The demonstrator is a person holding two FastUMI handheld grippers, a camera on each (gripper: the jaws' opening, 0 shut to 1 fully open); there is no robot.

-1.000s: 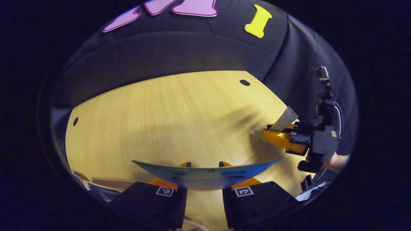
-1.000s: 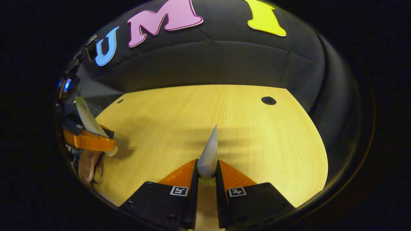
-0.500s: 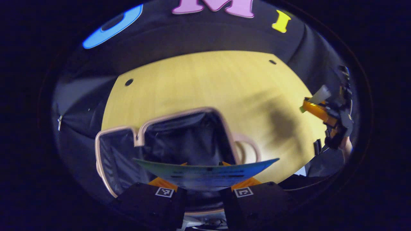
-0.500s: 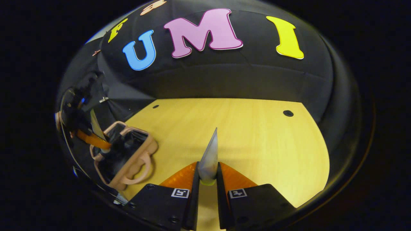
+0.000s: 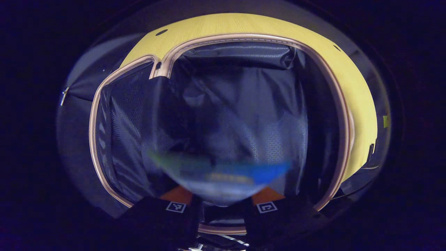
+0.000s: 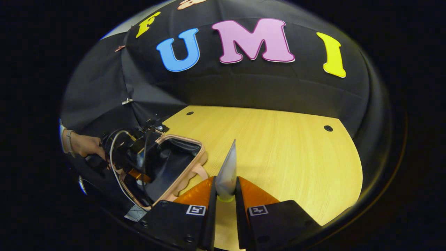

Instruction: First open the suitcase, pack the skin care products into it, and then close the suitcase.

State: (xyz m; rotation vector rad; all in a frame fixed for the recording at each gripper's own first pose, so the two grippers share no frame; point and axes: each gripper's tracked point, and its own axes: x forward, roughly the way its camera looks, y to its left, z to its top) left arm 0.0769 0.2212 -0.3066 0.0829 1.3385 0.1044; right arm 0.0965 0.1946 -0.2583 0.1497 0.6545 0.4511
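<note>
A: What is changing with the left gripper [image 5: 219,205]?
B: It is dropping fast; a second ago it was facing bare light wooden tabletop [image 6: 278,146], and now it is hanging right over the open pink-trimmed suitcase with the dark fabric lining [image 5: 237,104]. It is clenching the flat blue and green sachet [image 5: 219,174], blurred by the motion, which is sitting low over the lining.
A: And the right gripper [image 6: 225,205]?
B: It is pinching the pale upright tube [image 6: 228,167] between both fingers and drifting nearer the suitcase, staying above the table beside it.
A: So where is the task heading?
B: The case is open; I'd judge the sachet is about to be let go inside, tube following
</note>
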